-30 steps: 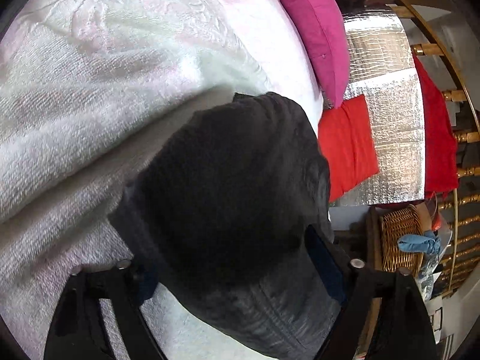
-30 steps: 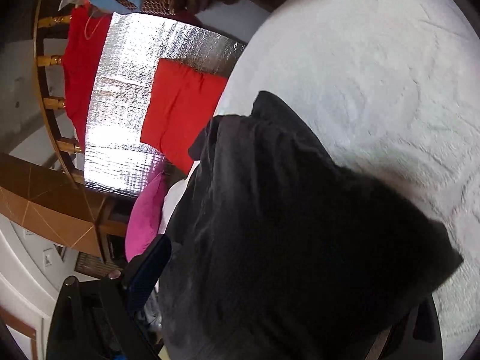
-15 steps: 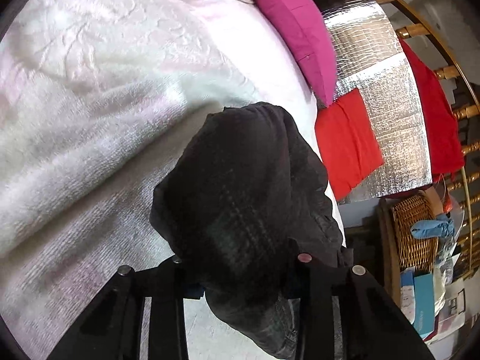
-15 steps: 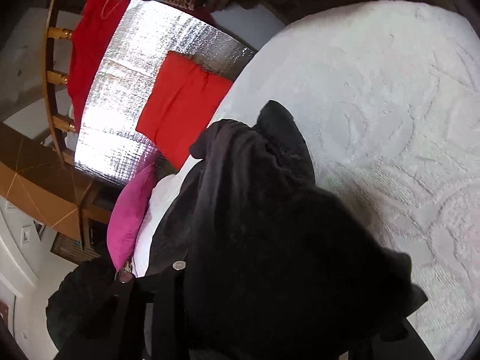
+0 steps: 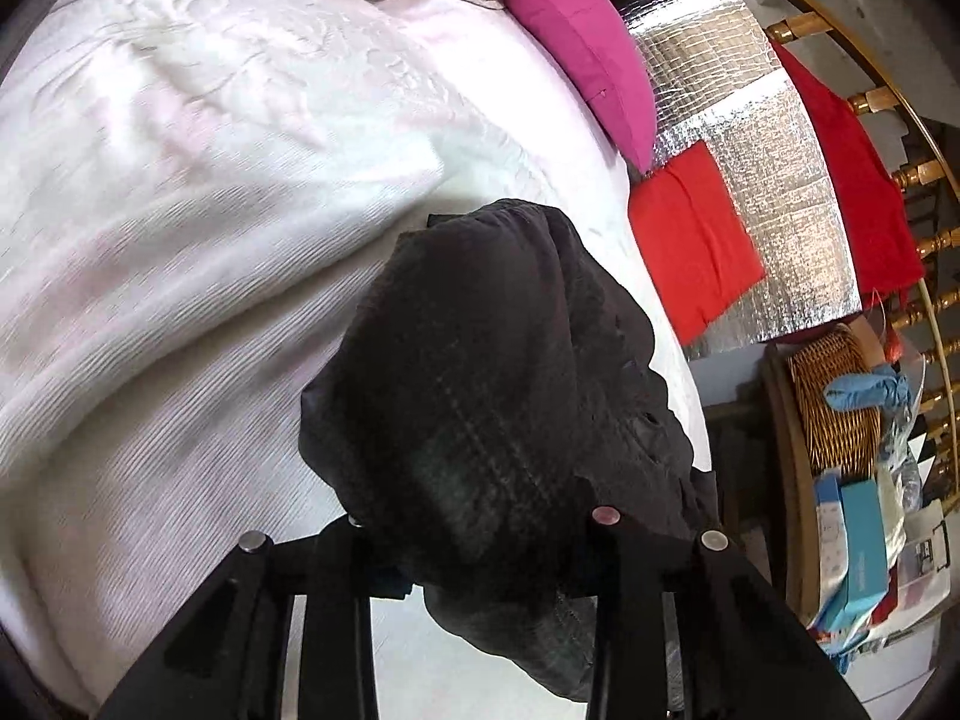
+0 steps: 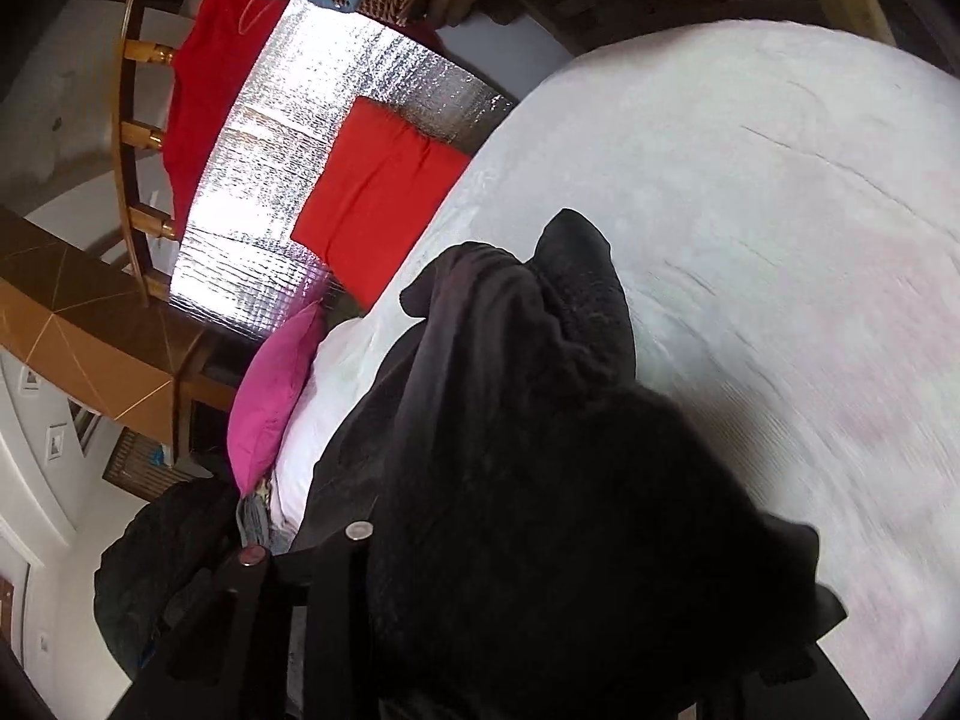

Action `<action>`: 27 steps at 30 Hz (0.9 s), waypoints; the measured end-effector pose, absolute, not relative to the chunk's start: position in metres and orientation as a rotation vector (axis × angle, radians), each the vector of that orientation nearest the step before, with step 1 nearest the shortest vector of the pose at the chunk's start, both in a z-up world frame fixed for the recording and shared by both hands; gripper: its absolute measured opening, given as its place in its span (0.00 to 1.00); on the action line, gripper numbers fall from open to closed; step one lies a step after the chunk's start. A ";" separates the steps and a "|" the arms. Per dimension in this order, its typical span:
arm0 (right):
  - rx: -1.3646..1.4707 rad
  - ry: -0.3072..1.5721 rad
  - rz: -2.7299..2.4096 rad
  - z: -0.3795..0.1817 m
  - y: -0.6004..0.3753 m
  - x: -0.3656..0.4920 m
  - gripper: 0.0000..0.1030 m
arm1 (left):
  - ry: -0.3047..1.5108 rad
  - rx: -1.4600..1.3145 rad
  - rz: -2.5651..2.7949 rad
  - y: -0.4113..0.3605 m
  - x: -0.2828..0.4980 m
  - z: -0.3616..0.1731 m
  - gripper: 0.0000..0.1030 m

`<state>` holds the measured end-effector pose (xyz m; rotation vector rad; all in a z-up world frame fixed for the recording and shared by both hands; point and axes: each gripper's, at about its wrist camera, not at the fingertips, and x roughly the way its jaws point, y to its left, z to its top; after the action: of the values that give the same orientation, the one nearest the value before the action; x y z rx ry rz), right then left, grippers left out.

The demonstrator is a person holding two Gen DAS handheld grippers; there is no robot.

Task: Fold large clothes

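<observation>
Surface: white textured bedspread (image 5: 210, 252), rumpled.
Garment: dark garment (image 5: 492, 372), bunched, held above the bedspread.
Left gripper (image 5: 480, 546): clamped on garment.
Right gripper (image 6: 540, 600): buried in cloth; grip cannot be told.
Room: magenta pillow (image 5: 576, 42), red cushion (image 5: 690, 246), foil sheet (image 5: 774, 192), wicker basket (image 5: 834, 402).

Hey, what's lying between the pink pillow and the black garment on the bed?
Only bare white bedspread separates the pink pillow from the black garment; the left wrist view shows it best.
</observation>
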<state>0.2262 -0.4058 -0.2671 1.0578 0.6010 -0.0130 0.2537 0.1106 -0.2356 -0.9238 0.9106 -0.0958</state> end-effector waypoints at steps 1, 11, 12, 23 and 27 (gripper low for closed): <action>1.061 0.604 -0.015 -0.272 -0.405 0.218 0.39 | 0.910 -0.912 -0.095 0.111 0.248 -0.237 0.33; 1.119 0.715 -0.028 -0.292 -0.413 0.214 0.70 | 1.002 -0.879 -0.098 0.119 0.250 -0.256 0.60; 1.133 0.724 -0.017 -0.290 -0.414 0.210 0.71 | 1.019 -0.885 -0.093 0.123 0.247 -0.255 0.64; 0.903 0.751 -0.086 -0.227 -0.453 0.137 0.73 | 0.847 -0.692 0.043 0.168 0.182 -0.175 0.67; 0.804 0.725 0.001 -0.190 -0.441 0.176 0.75 | 0.793 -0.521 0.094 0.144 0.221 -0.141 0.77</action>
<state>0.1757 -0.4410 -0.1898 0.8041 0.7254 0.0006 0.2205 0.1439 -0.1413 -0.5211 0.7926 0.0938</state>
